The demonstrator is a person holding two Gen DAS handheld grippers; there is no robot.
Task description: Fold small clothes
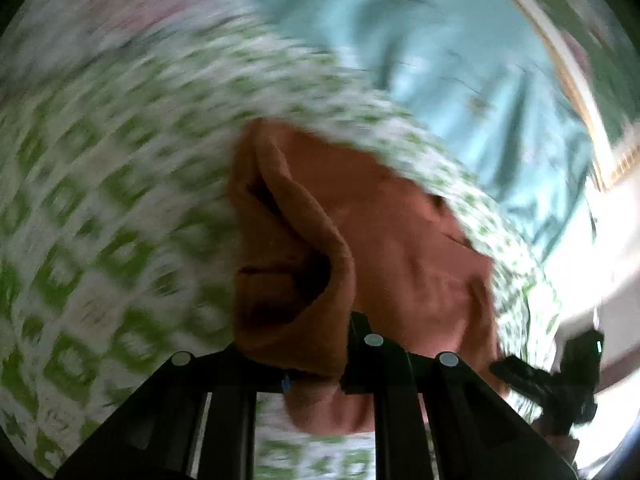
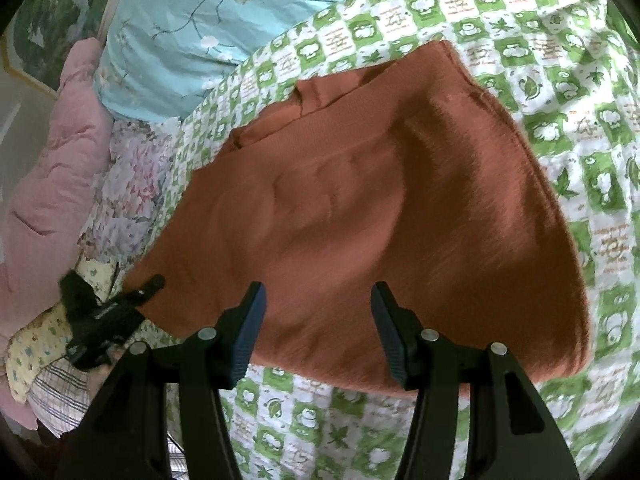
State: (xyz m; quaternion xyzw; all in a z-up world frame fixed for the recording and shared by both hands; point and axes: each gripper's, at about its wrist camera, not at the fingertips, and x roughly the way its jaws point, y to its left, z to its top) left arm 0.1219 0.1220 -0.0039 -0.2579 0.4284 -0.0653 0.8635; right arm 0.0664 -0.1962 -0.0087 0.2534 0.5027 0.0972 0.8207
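The garment point(image 2: 360, 216) lies on the bed point(image 2: 580, 128). In the right wrist view the pillow point(image 2: 192, 28) sits at 11 o'clock behind it, the quilt point(image 2: 52, 160) at 9 o'clock, the left claw point(image 2: 150, 286) touching its 8 o'clock corner.

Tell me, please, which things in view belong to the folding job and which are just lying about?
Belonging to the job:
- rust-orange garment
- left gripper, jaws shut on the garment's edge
- right gripper, jaws open at the garment's near edge

Just lying about:
- green-checked bedspread underneath
- blue floral quilt
- pink quilt
- yellow patterned cloth
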